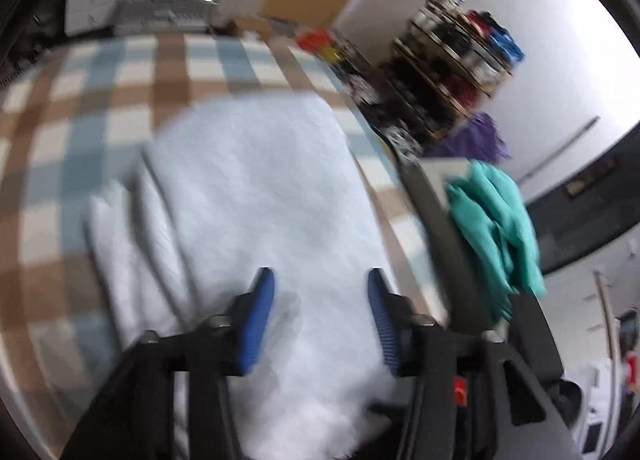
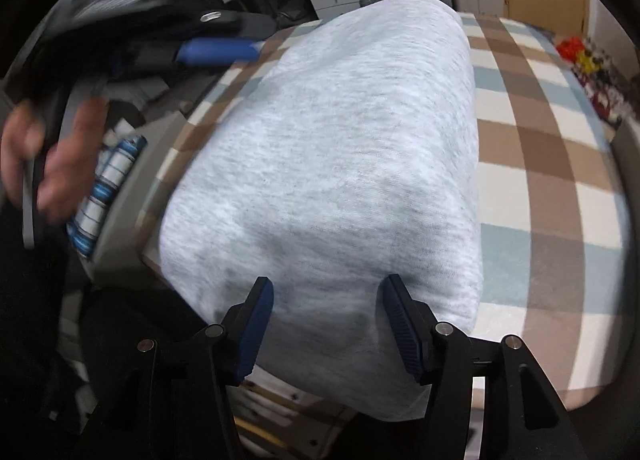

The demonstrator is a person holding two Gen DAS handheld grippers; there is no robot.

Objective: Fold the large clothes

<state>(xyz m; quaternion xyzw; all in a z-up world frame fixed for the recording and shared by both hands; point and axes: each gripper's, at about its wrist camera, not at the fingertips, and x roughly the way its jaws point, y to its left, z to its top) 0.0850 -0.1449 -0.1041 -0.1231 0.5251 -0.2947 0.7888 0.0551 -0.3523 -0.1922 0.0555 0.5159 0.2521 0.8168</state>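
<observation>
Grey garment [image 2: 336, 164] lies folded into a compact, thick rectangle on the plaid-covered table [image 2: 552, 164], ahead of and partly under both sets of jaws. Fold looks mostly done: edges in the right wrist view are squared and the top is smooth, with no sleeve or hem showing. What seems left is a final tidy or moving it off to a pile; that is a judgement only.

Left gripper [image 1: 322, 280]: jaws wide apart, nothing between them, blue pads over the near part of the garment [image 1: 260, 196]. Contact with the cloth cannot be told. Layered fold edges show left of the left jaw.

Right gripper [image 2: 326, 290]: jaws wide as well, empty, straddling the near end of the bundle where it overhangs the table edge. Touching or just hovering: unclear.

From the right wrist view the left gripper [image 2: 218, 50] shows far left of the jaws, off the garment's side, with the person's hand [image 2: 48, 156] blurred below it.

Hard to read: left view is heavily motion-blurred, so fabric texture and fold count are a guess. The underside of the bundle and the layers inside it are hidden. A teal cloth [image 1: 496, 228] hangs right of the left jaws over a dark frame, possibly another item, which cannot be confirmed. Background shelf [image 1: 452, 60] is smeared.
</observation>
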